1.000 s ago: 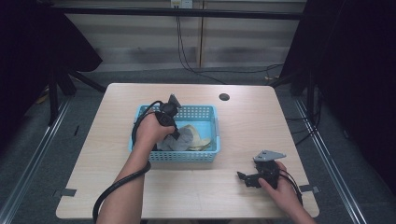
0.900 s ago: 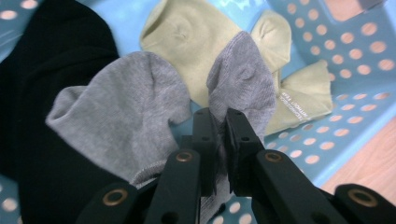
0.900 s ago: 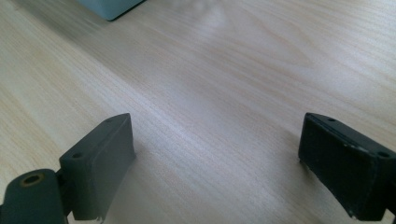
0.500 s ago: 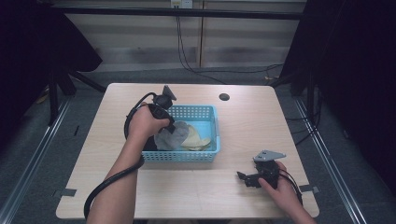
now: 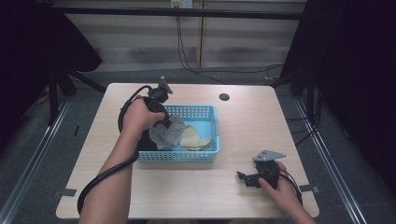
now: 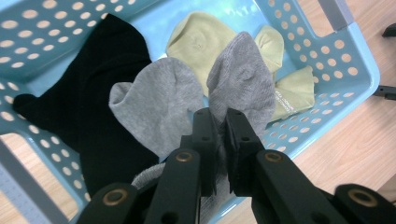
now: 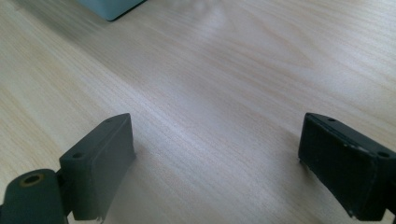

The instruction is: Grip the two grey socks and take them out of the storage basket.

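Left gripper (image 6: 218, 116): jaws pinched on grey sock (image 6: 196, 98), above blue basket (image 6: 359, 70). Right gripper (image 7: 217, 154): jaws wide, empty, over bare table (image 7: 224, 70).

The grey sock (image 6: 243, 79), at the centre of the left gripper view, is a soft knit cloth with a fine matt, slightly fuzzy weave. The black sock (image 6: 102, 84) at left is matt cloth too, and the pale yellow socks (image 6: 201, 42) at upper centre are smooth knit. The basket (image 6: 345, 60) is light blue plastic, glossy and perforated. The table (image 7: 233, 70) is pale wood grain with a smooth satin sheen. The jaws are matt black plastic.
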A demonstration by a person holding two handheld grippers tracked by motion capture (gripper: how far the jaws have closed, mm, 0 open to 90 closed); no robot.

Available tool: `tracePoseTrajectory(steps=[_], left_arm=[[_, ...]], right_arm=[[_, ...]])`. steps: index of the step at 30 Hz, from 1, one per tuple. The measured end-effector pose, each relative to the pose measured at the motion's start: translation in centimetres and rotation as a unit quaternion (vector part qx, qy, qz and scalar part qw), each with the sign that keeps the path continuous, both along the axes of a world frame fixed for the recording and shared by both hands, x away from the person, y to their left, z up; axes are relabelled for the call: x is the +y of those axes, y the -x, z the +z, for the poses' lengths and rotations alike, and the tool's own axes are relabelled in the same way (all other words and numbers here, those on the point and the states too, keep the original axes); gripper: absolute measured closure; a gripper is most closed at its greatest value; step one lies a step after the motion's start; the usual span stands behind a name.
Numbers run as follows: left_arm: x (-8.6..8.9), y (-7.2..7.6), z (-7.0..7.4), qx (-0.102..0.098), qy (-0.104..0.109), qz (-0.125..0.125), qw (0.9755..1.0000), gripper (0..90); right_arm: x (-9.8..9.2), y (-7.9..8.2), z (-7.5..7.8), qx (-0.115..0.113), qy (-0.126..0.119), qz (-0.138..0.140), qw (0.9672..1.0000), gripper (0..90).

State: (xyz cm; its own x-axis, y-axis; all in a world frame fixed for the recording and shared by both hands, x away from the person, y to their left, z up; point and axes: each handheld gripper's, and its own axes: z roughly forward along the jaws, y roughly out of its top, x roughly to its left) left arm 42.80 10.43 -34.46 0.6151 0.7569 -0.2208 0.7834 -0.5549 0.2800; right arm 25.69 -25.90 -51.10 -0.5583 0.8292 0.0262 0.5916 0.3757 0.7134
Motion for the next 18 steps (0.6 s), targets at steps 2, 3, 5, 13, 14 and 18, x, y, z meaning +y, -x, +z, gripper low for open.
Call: tracePoseTrajectory(steps=[2,3,5,13,14,18], left_arm=[[0.3,0.0,0.2,0.0,0.001,0.002,1.0,83.6],[0.3,0.0,0.2,0.0,0.001,0.002,1.0,83.6],[0.7,0.0,0.5,0.0,-0.002,0.005,1.0,83.6],[1.4,0.3,0.7,0.002,-0.003,0.009,1.0,83.5],[1.5,0.4,0.7,0.002,-0.003,0.009,1.0,83.5],[1.9,0.5,0.7,0.005,-0.004,0.015,0.9999,83.5]], right_arm=[[0.0,0.0,0.0,0.0,0.0,0.0,1.0,9.8],[0.0,0.0,0.0,0.0,0.0,0.0,1.0,9.8],[0.0,0.0,0.0,-0.001,0.001,0.001,1.0,9.8],[-0.1,-0.1,0.0,-0.002,-0.003,0.003,1.0,9.9],[-0.1,0.0,0.0,-0.001,-0.003,0.003,1.0,9.9],[0.0,0.0,0.0,-0.001,-0.003,0.002,1.0,9.9]])
